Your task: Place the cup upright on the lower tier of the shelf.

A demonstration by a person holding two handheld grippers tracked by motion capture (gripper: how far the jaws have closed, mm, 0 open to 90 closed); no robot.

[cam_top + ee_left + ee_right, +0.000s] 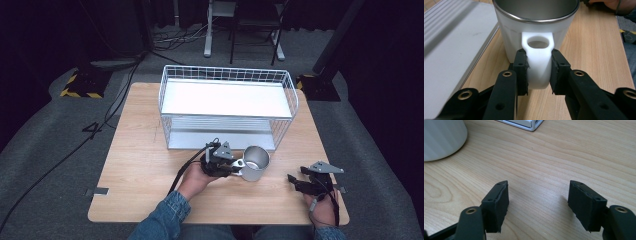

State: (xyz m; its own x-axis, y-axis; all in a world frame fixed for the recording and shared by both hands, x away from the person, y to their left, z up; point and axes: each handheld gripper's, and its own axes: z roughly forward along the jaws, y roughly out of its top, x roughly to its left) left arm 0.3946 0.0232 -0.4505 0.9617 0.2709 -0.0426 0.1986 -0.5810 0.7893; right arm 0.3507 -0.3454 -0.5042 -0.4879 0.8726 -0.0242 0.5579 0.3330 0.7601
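**Mug held by its handle in front of the wire rack**

While the mug is standing upright on the wooden surface, its white handle is sitting squeezed between the left gripper's two black fingers, which are pressing on it from both sides. In the left gripper view the mug's metal rim is showing above the white wall, and the handle is pointing straight back at the camera. From the high view the mug is sitting just in front of the white wire rack, near the lower shelf's front edge, right of the surface's middle. The person's left hand, in a denim sleeve, is carrying that gripper and reaching in from the bottom edge.

Well to the right of the mug, the right gripper is resting low over the surface near its front right corner, held in the right hand. Its fingers are standing spread apart over bare wood with nothing between them; in the right gripper view the mug's white wall is showing at the upper left, apart from them.
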